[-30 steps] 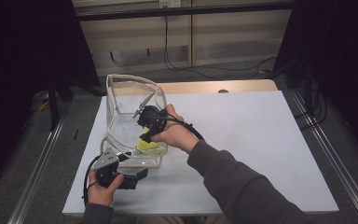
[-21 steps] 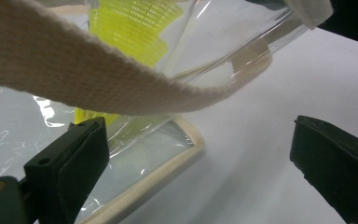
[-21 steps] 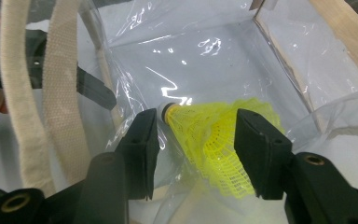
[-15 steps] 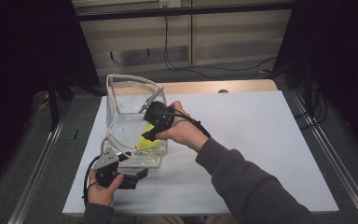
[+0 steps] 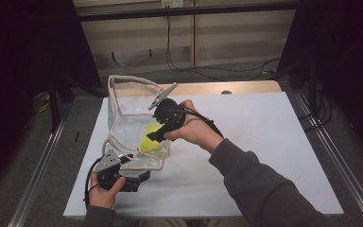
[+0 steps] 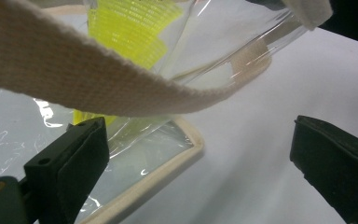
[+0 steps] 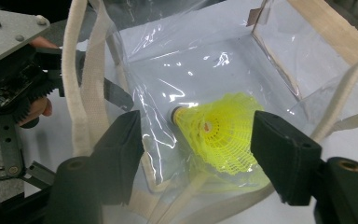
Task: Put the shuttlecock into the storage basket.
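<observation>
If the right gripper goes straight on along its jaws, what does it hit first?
Most likely the yellow shuttlecock, lying in the clear bag directly ahead of the right gripper, whose open jaws have just been opening. Depth is hard to judge; the bag's film may come first.

No readable text, label, brand, number or sign anywhere: none on the clear bag (image 5: 133, 124), none on the yellow shuttlecock (image 7: 223, 128), none on the white table (image 5: 274, 142), none on either gripper.
</observation>
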A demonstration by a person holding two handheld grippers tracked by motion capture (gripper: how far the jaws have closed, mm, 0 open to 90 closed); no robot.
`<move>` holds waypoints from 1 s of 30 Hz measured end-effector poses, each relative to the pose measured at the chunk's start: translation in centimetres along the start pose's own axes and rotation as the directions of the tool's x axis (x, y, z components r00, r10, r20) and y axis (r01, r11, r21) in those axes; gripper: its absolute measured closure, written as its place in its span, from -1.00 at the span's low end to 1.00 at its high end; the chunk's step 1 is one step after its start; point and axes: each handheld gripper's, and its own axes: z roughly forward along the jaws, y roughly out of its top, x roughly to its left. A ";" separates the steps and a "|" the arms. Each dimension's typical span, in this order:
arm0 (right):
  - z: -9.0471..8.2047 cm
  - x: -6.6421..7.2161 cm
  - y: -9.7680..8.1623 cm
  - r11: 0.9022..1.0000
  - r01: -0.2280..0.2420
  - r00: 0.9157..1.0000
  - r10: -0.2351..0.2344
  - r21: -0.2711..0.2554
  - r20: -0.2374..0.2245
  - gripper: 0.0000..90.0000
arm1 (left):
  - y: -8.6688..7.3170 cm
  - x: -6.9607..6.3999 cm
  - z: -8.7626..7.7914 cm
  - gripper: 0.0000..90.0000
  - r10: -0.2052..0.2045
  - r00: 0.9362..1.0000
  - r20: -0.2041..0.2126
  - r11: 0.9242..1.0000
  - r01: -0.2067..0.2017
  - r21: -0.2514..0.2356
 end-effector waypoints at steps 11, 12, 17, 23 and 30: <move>-1.0 0.0 -0.6 1.000 -0.010 1.000 0.010 -0.027 -0.011 -0.47 | 0.0 -0.1 0.0 -0.90 -0.002 1.000 -0.005 1.000 0.002 -0.003; -1.1 0.0 -0.7 0.999 -0.010 1.000 0.010 -0.032 -0.009 -0.47 | 0.0 -0.1 0.0 -0.90 -0.001 1.000 -0.004 1.000 0.001 -0.003; -1.7 -0.1 -1.0 0.999 -0.014 1.000 0.013 -0.041 -0.019 -0.51 | 0.0 0.0 0.0 -0.90 -0.001 1.000 -0.006 1.000 0.001 -0.003; -2.3 -0.2 -1.5 0.998 -0.016 0.999 0.014 -0.056 -0.030 -0.54 | 0.1 -0.1 0.0 -0.90 -0.002 1.000 -0.007 1.000 0.002 -0.005; -3.2 -0.8 -2.6 0.997 -0.021 0.999 0.019 -0.069 -0.031 -0.57 | 0.0 -0.2 -0.1 -0.90 0.000 1.000 -0.009 1.000 0.000 -0.002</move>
